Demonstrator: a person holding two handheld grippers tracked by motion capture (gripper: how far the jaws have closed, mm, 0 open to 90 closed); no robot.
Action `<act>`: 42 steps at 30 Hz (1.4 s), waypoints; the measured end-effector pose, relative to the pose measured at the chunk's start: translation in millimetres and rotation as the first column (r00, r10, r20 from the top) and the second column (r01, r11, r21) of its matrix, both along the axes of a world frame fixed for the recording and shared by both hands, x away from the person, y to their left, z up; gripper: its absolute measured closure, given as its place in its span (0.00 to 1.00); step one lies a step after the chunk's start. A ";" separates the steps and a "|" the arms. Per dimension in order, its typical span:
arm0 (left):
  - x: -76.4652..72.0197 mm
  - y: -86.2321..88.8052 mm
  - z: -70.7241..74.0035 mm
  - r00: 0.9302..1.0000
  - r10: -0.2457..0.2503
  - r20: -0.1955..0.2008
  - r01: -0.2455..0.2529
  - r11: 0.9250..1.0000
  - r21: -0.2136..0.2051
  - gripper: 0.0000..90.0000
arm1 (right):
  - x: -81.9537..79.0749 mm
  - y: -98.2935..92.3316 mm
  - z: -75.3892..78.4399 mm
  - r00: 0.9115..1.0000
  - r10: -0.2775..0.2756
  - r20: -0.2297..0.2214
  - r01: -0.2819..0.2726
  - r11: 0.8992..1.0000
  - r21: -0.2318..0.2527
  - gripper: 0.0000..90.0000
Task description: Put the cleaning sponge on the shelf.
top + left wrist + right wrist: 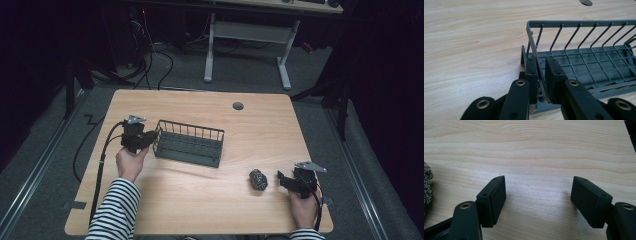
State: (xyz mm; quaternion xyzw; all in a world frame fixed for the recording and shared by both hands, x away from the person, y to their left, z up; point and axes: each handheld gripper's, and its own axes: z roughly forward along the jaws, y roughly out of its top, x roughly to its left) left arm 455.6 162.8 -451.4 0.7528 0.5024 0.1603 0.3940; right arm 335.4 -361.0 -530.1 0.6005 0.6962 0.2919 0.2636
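Basket (189, 144) end wall clamped by left gripper (146, 138); we note right gripper (281, 179) open, beside what looks like a scouring ball (258, 179).

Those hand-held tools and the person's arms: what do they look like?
Each tool, left and right, is black with two blocky jaws, brass-ringed pivots, a grey three-cornered plate on top and a trailing black cable. The sleeves are black-and-white striped.

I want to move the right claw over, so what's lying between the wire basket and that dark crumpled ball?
Nothing: in the high view the stretch between the wire basket and the dark crumpled ball is bare wooden table.
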 end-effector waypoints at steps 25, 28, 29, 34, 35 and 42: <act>-33.6 -43.5 0.8 0.997 -0.073 0.011 0.072 0.997 0.016 0.90 | 0.0 0.1 0.0 1.000 -0.001 0.000 0.001 1.000 0.001 0.32; -36.4 -49.2 0.0 0.997 -0.079 0.014 0.079 0.997 0.005 0.90 | 0.0 0.1 0.0 1.000 0.000 0.000 0.000 1.000 0.000 0.32; -37.0 -50.5 -0.4 0.997 -0.079 0.015 0.079 0.997 0.000 0.90 | 0.0 0.1 0.0 1.000 0.000 0.000 0.000 1.000 0.000 0.32; -38.2 -49.4 -0.5 0.997 -0.078 0.010 0.079 0.996 -0.035 0.85 | 0.0 0.1 0.0 1.000 0.000 0.000 0.000 1.000 0.000 0.32; -38.6 -48.7 0.1 0.997 -0.077 0.015 0.077 0.996 -0.040 0.81 | 0.0 0.1 0.0 1.000 0.000 0.000 0.000 1.000 0.001 0.32; -44.9 -28.8 14.3 0.996 -0.066 0.060 0.070 0.995 -0.069 0.47 | 0.0 0.1 0.0 1.000 0.001 0.000 -0.001 1.000 0.000 0.32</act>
